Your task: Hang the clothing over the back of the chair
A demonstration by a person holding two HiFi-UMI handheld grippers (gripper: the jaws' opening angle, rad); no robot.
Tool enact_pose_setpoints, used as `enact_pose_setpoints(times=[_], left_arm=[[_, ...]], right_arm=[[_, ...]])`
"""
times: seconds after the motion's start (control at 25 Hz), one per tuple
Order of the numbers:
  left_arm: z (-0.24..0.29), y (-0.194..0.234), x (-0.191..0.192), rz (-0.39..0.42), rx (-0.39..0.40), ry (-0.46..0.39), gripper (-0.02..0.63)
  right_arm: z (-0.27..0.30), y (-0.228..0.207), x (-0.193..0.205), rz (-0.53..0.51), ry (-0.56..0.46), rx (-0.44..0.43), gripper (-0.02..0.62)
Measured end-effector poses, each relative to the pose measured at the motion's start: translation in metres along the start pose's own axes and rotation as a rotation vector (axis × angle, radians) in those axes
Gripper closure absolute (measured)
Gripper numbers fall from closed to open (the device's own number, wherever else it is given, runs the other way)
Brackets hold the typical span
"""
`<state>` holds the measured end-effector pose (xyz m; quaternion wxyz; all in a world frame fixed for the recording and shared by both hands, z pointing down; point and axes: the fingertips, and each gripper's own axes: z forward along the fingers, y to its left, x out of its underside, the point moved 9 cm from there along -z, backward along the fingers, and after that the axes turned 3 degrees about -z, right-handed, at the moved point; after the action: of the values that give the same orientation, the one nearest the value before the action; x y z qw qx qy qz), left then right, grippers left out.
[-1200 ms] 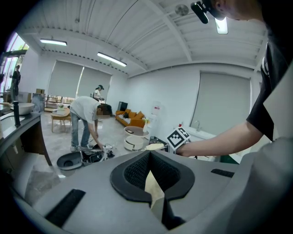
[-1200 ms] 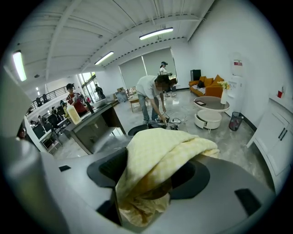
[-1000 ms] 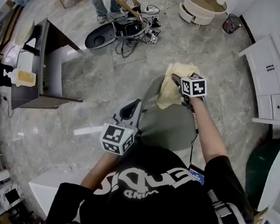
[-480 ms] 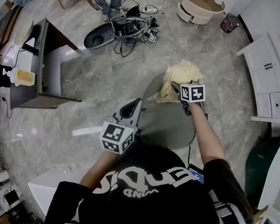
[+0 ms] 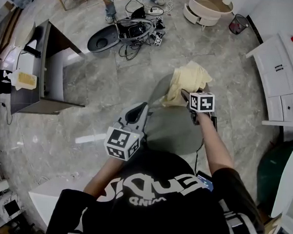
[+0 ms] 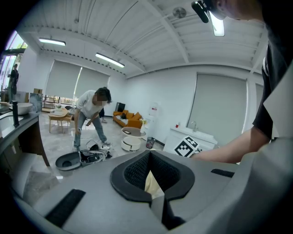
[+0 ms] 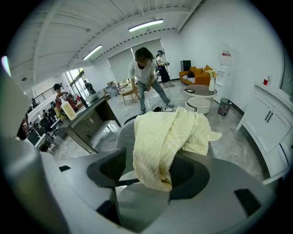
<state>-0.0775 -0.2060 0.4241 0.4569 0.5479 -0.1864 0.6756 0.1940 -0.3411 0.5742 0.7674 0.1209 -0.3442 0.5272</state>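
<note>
A pale yellow waffle-weave cloth (image 5: 188, 79) lies draped over the top of the grey chair's back. The chair's seat (image 5: 173, 131) is right in front of me. In the right gripper view the cloth (image 7: 160, 132) hangs down the backrest (image 7: 126, 137). Its lower fold dangles loosely between the parted jaws of my right gripper (image 7: 153, 171), with a gap showing beside the left pad. From above, the right gripper (image 5: 185, 96) sits at the cloth's near edge. My left gripper (image 5: 144, 107) hovers left of the seat, shut and empty (image 6: 149, 154). A sliver of cloth (image 6: 151, 183) shows through its hollow.
A dark desk (image 5: 43, 69) stands to the left. On the floor beyond the chair lie a round dark device and tangled cables (image 5: 121, 30), with a person (image 5: 108, 1) beside them. Far off are white round tables (image 5: 209, 10), a bin (image 5: 238, 24) and, at right, white cabinets (image 5: 284, 85).
My right gripper has drawn back toward me while the cloth stays on the chair back. The left gripper has held still. The person at the cables has shifted.
</note>
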Motion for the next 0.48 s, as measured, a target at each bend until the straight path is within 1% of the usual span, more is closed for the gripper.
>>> enact_pose_setpoints(times=[0.48], left_arm=[[-0.016, -0.012, 0.002, 0.007, 0.029, -0.022, 0.592]], right_arm=[[-0.041, 0.019, 0.017, -0.01, -0.061, 0.059, 0.344]])
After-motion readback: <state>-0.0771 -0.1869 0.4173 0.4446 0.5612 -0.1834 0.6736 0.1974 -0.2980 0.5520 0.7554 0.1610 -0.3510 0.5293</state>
